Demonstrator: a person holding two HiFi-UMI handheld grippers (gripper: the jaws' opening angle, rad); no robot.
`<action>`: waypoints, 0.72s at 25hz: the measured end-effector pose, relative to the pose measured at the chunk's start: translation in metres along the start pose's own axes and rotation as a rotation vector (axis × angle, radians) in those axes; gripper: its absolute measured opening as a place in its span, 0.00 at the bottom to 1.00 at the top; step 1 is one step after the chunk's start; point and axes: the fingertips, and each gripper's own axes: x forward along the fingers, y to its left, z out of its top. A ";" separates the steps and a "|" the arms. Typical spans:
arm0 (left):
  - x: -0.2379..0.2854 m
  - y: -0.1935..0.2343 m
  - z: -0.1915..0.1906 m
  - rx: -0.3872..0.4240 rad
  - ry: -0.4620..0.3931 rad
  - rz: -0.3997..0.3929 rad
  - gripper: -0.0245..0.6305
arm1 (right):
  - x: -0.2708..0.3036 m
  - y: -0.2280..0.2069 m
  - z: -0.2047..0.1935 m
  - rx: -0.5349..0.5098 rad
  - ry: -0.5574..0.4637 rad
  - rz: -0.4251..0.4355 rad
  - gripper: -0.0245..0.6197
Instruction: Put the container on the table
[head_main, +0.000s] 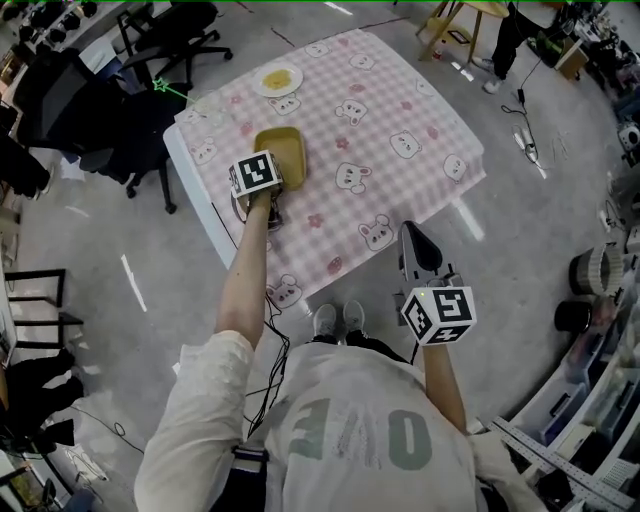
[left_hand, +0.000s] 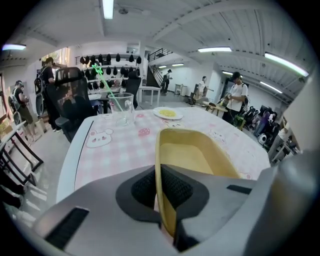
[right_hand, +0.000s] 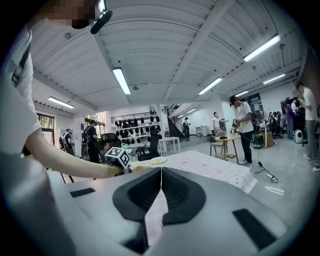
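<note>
A shallow yellow container (head_main: 283, 148) is at the left part of the table (head_main: 400, 110), which wears a pink checked cloth with bear prints. My left gripper (left_hand: 159, 192) is shut on the container's near rim (left_hand: 161, 165), one pad inside and one outside. I cannot tell whether the container's base touches the cloth. In the head view the marker cube (head_main: 255, 172) hides those jaws. My right gripper (head_main: 413, 235) is held off the table's near edge, shut with nothing between its pads (right_hand: 161, 185).
A white plate with yellow food (head_main: 277, 79) lies at the far left of the table, and a clear glass (left_hand: 121, 107) with a green straw stands near it. Black office chairs (head_main: 150, 60) crowd the left side. A wooden stool (head_main: 455, 25) and a person stand beyond the table.
</note>
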 end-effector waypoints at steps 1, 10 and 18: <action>0.002 0.000 -0.002 0.001 0.003 0.000 0.08 | -0.001 -0.001 0.000 -0.003 0.002 -0.002 0.08; 0.017 -0.004 -0.015 -0.017 0.037 -0.016 0.08 | 0.001 -0.002 -0.003 -0.006 0.016 0.004 0.08; 0.011 -0.005 -0.013 -0.056 0.015 -0.037 0.09 | 0.002 -0.001 -0.002 -0.009 0.011 0.023 0.08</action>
